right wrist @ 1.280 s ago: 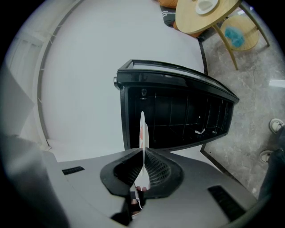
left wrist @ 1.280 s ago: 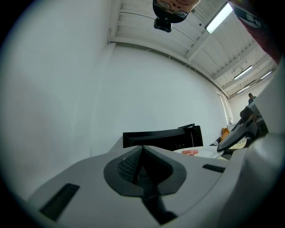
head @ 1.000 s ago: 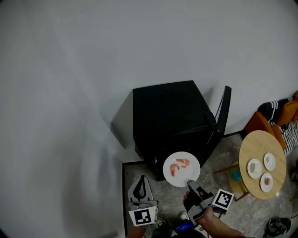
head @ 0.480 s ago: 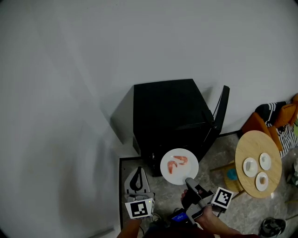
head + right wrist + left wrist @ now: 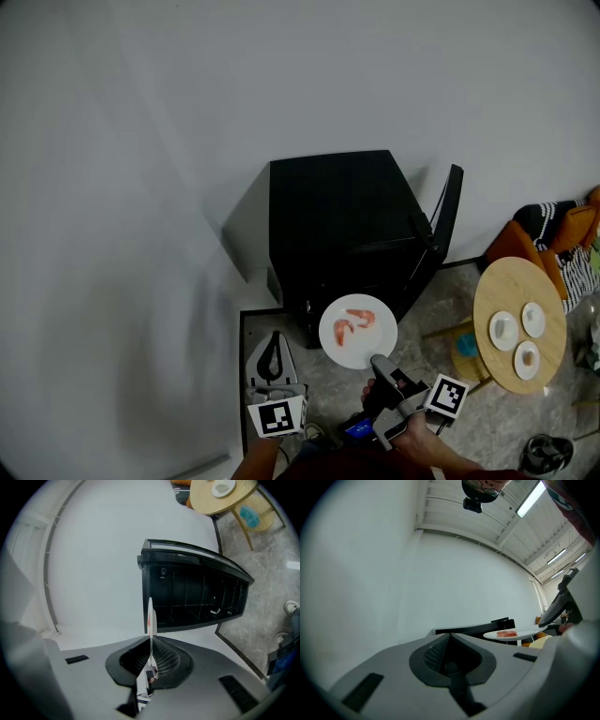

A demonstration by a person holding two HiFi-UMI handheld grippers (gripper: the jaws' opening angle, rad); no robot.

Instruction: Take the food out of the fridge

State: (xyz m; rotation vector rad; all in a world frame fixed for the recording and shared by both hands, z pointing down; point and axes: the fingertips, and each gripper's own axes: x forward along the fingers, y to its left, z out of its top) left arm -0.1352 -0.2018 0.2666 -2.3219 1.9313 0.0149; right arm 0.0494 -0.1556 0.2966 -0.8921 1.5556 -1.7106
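The job looks mostly done. The white plate (image 5: 330,345) with the pink food (image 5: 364,320) on it is out of the black fridge (image 5: 337,216) and is held up in the air just in front of the fridge's open front, above the floor (image 5: 323,389). The fridge door (image 5: 448,220) stands open. The right hand-held gripper (image 5: 378,361) is pinching the near rim of the plate, and in the right gripper view the plate (image 5: 150,620) shows edge-on between its closed jaws. The plate reaches from that hand-held gripper toward the fridge. The left hand-held gripper (image 5: 272,342) hangs just to the left of the plate, not touching it, with its jaws pressed together on nothing. I think what is left is to set the plate down, maybe on the round counter (image 5: 553,361) well off to the right, and shut the door.
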